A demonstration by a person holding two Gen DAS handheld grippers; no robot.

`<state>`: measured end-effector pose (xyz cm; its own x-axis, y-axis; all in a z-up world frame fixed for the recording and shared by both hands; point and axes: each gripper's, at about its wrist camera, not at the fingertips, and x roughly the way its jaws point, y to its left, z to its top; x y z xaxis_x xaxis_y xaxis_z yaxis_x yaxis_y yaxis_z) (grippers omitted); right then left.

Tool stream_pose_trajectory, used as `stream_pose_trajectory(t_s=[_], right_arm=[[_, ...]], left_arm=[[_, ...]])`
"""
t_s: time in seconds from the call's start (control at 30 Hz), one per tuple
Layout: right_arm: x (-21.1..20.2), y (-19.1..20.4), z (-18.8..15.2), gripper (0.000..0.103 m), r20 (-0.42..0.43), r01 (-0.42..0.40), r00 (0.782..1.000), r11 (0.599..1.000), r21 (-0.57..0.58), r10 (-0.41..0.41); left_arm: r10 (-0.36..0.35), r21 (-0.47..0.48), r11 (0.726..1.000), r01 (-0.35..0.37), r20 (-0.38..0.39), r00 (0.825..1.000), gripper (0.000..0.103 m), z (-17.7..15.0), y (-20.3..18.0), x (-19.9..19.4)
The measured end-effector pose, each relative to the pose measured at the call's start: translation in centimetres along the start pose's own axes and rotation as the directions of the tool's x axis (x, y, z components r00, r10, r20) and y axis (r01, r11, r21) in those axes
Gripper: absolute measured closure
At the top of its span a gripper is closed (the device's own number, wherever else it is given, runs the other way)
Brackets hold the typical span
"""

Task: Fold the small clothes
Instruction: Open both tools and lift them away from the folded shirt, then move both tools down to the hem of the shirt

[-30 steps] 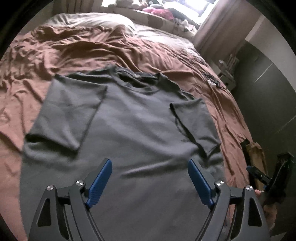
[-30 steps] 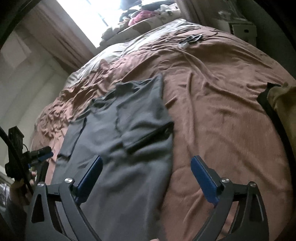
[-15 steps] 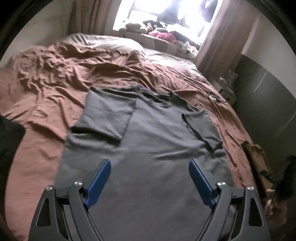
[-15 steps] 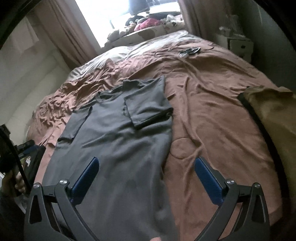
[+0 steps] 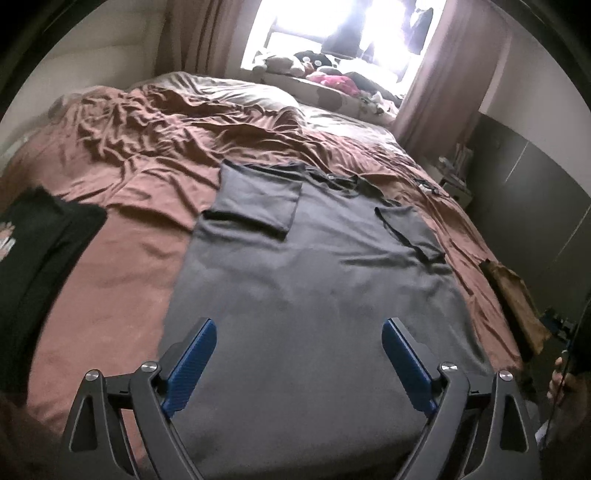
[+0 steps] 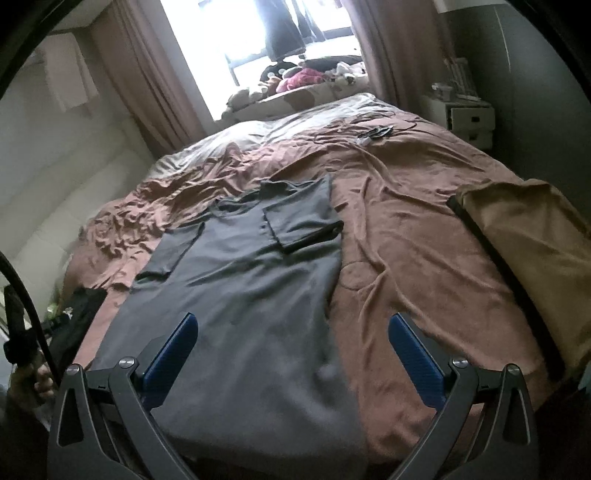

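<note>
A bedroom scene seen from two hand-held tools, described from left to right. At the far left edge of the bed, a folded black garment (image 5: 40,258) lies on the brown bedsheet (image 5: 122,266), apart from the shirt. In the middle of the bed a gray T-shirt (image 5: 314,295) is spread flat with its collar pointing toward the bright window (image 5: 332,33) and its hem at the near edge; both short sleeves are folded inward onto the chest (the left one lies as a neat rectangle, the right one is narrower). The left claw (image 5: 299,350) hangs over the lower part of the shirt with its blue-padded fingers (image 5: 188,365) spread wide, gripping nothing. From the other tool, the right claw (image 6: 293,350) is likewise spread wide and empty, its left finger above the shirt's right side and its right finger above bare sheet, so the shirt's right edge (image 6: 332,295) runs between them. Farther right, a tan folded cloth (image 6: 528,254) with a dark border rests near the bed's right edge, well apart from the shirt. Beyond it, a small white drawer unit (image 6: 469,122) stands against the dark wall, and stuffed toys (image 6: 295,77) crowd the windowsill between brown curtains.
</note>
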<state>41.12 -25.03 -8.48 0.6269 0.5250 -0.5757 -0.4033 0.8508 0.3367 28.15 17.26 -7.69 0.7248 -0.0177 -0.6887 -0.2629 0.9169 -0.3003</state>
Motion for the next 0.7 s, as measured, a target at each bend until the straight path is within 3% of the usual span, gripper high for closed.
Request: stream_pose_trajectory(t_s=[0.1, 0.37, 0.57, 0.7], right_arm=[[-1.8, -0.3, -1.4, 0.0, 0.027, -0.038, 0.999, 0.999, 0.006, 0.038], [-5.2, -1.4, -5.1, 0.0, -0.005, -0.182, 0.983, 0.982, 0.055, 0.183], [-7.9, -2.9, -8.1, 0.0, 0.039, -0.199, 0.98, 0.976, 0.088, 0.196], [-8.4, -2.3, -9.8, 0.0, 0.015, -0.181, 0.984, 0.982, 0.062, 0.18]], left_arm=[[0.009, -0.01, 1.0, -0.009, 0.024, 1.0, 0.001, -1.5, 0.8, -2.0], [0.045, -0.047, 0.998, -0.043, 0.029, 0.999, 0.0, -4.9, 2.1, -5.6], [0.047, -0.041, 0.998, -0.045, 0.06, 0.997, 0.0, -7.8, 2.2, -7.5], [0.047, -0.062, 0.997, -0.044, 0.053, 0.998, 0.0, -9.6, 2.9, -7.9]])
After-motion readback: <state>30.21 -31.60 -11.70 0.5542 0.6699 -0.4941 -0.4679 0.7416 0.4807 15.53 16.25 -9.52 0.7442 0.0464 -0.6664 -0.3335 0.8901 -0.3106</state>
